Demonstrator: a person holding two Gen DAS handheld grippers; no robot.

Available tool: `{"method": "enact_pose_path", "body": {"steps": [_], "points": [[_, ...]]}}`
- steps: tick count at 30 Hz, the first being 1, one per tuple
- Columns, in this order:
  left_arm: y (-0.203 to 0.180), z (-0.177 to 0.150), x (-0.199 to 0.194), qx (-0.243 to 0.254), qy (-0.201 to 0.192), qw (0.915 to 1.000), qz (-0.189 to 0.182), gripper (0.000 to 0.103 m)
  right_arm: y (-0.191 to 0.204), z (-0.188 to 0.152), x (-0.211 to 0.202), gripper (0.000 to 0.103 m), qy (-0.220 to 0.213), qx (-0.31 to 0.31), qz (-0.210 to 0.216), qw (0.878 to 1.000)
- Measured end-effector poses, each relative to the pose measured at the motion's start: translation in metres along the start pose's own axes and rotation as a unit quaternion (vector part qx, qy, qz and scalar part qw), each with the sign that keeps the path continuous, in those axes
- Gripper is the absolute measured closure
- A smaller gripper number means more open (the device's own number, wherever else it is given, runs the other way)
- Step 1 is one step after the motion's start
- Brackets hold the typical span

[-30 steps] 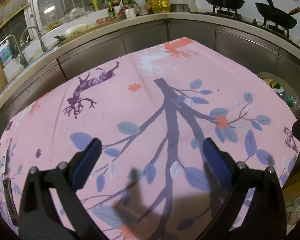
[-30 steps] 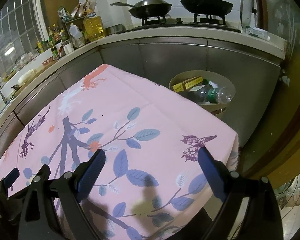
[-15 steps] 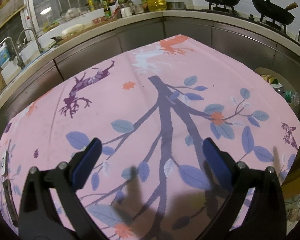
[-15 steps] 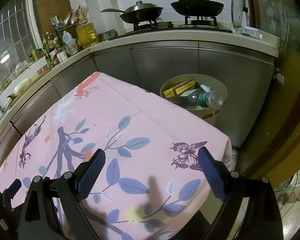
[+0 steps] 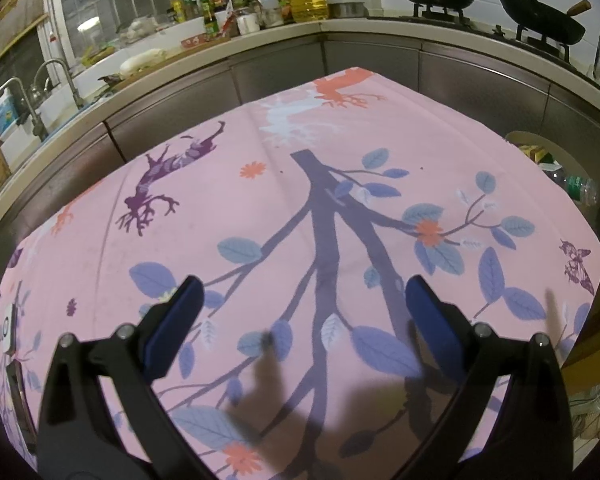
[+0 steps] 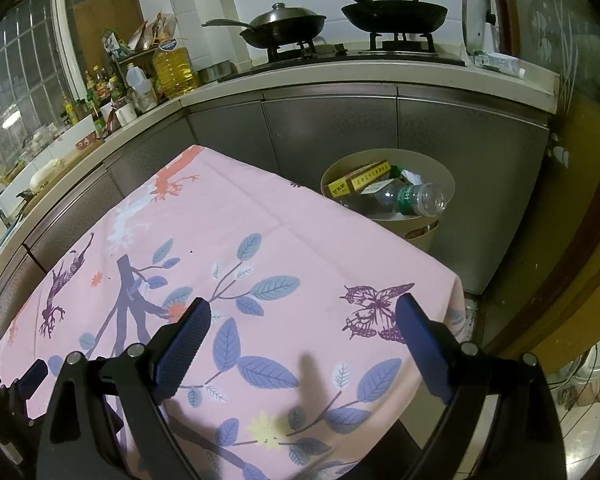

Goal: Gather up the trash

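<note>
Both grippers hover above the table, nothing held. Left gripper (image 5: 300, 312): fingers wide apart, over the pink tablecloth (image 5: 260, 208). Right gripper (image 6: 302, 332): fingers also spread, empty, over the cloth's right end near the butterfly print (image 6: 376, 312).

No trash visible on the cloth in either view. The trash sits in the beige bin (image 6: 448, 188) on the floor just past the table's far right corner, against the cabinets: a clear plastic bottle (image 6: 412, 200) on top, 2 yellow boxes (image 6: 358, 180) beside it, some paper. In the left view the bin (image 5: 540, 138) shows only partly past the table edge.

Judgement: collecting looks finished or nearly so. To close out well, scan the cloth edges and the floor by the bin for strays, keep both grippers spread and clear of the cloth so it doesn't snag. The dark device at the table's left edge (image 5: 10, 328) isn't obviously trash; leave it.
</note>
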State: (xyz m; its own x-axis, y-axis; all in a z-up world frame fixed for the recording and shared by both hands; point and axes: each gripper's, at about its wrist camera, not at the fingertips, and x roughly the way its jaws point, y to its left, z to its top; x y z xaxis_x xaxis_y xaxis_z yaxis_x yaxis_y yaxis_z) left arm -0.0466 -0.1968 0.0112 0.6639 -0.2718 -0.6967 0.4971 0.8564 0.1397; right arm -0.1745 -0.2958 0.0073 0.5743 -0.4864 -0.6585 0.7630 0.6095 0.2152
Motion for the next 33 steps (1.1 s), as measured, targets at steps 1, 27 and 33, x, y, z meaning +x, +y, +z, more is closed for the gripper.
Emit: {"method": "enact_pose_path", "body": {"steps": [1, 27, 33], "points": [[0.0001, 0.0002, -0.0002, 0.0, 0.0, 1.0, 0.001, 0.006, -0.0004, 0.0001, 0.0002, 0.013, 0.0, 0.0, 0.0, 1.0], [-0.0077, 0.0024, -0.0017, 0.013, 0.0, 0.9999, -0.004, 0.006, -0.0066, 0.0042, -0.0034, 0.013, -0.006, 0.011, 0.002, 1.0], [-0.0077, 0.0039, -0.0031, 0.017, -0.004, 0.9998, -0.005, 0.006, -0.006, 0.0033, -0.0047, 0.013, -0.007, 0.011, 0.002, 1.0]]}}
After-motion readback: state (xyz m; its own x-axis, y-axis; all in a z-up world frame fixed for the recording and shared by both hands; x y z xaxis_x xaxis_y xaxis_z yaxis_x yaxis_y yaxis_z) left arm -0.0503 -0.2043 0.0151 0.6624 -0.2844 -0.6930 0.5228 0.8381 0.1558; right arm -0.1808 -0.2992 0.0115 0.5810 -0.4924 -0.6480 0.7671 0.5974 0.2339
